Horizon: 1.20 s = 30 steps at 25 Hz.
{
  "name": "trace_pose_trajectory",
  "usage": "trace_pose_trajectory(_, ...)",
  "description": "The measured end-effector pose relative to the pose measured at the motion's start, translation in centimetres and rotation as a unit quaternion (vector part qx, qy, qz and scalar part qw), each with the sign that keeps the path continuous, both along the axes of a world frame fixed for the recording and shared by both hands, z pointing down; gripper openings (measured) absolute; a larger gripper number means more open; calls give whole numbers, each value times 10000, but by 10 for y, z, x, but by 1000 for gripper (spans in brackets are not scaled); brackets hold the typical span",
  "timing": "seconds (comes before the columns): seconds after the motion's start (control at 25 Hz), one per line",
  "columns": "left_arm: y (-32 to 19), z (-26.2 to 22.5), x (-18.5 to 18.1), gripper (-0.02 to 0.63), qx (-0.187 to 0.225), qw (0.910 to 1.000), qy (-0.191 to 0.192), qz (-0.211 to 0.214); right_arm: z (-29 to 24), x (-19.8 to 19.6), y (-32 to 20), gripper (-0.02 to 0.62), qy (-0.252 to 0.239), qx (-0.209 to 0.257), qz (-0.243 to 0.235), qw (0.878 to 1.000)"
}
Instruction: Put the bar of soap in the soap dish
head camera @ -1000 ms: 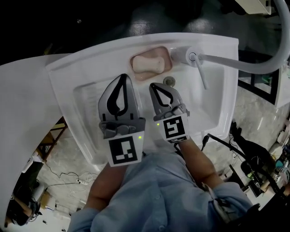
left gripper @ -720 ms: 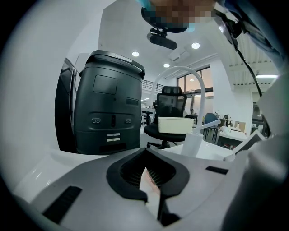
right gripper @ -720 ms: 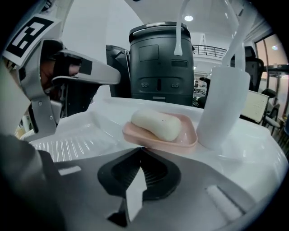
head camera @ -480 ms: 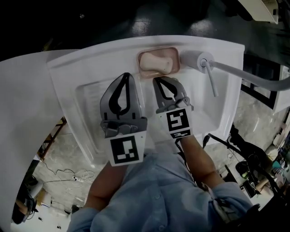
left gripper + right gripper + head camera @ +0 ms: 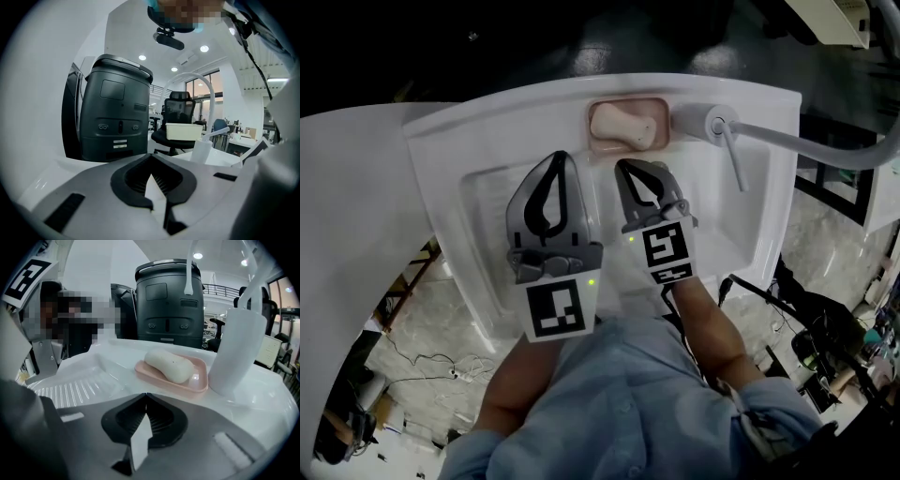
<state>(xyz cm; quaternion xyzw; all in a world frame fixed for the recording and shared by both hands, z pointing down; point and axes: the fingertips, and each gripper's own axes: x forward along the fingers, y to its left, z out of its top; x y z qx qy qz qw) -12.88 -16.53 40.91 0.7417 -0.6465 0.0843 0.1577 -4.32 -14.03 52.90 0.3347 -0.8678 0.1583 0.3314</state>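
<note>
Head view, L to R:

- sink (image 5: 473, 234): white, fills mid-frame. Ribbed drain area shows lower L in right gripper view (image 5: 70, 390).
- left gripper (image 5: 558, 156): centre-L, over the basin, marker cube (image 5: 556, 310) at its rear. Jaws together at the tips, nothing betw. them. In its own view (image 5: 151, 156) it points past the sink at a dark grey unit (image 5: 115, 108), poss. a bin, can't be sure. An office chair (image 5: 180, 105) stands R of that.
- soap dish (image 5: 598, 147): pink, upper centre, on the sink's back ledge, just L of the tap.
- bar of soap (image 5: 619, 124): pale, lying inside the dish. Neither gripper touches it. Right gripper view shows it mid-frame (image 5: 169, 365), resting in the dish (image 5: 146, 372).
- right gripper (image 5: 624, 165): centre, just R of the left one, tips near the dish's front edge but apart from it. Jaws closed (image 5: 146, 394), empty.
- tap (image 5: 712, 122): white, upper R, thin lever angled down over the basin.
- hose (image 5: 825, 155): pale, runs from the tap area to the R edge.
- sleeve (image 5: 619, 403): light blue, bottom centre.
</note>
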Motion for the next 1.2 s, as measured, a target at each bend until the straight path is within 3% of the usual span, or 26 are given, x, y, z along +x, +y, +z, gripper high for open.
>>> trace_pose_trajectory(0.16,6,-12,9,5,99,9999,11,38,-12,7,11,3,-161,6,74,9998)
trace_pose_trajectory(0.32,21,-33,22,5,272,9995,-26,154,-61,8,21,3,-712,250,173,9970)
trace_pose_trajectory(0.6,53,-79,45,5,693,9974,12,209,-186,31,16,2,-1754,1553,553,9706)
trace_pose_trajectory(1.0,100,-149,69,5,1373,9894,-432,215,-263,66,50,0,-2050,2255,710,9498)
trace_pose_trajectory(1.2,116,-157,76,5,1437,9883,-470,198,-279,74,65,2,-2182,2437,672,9426)
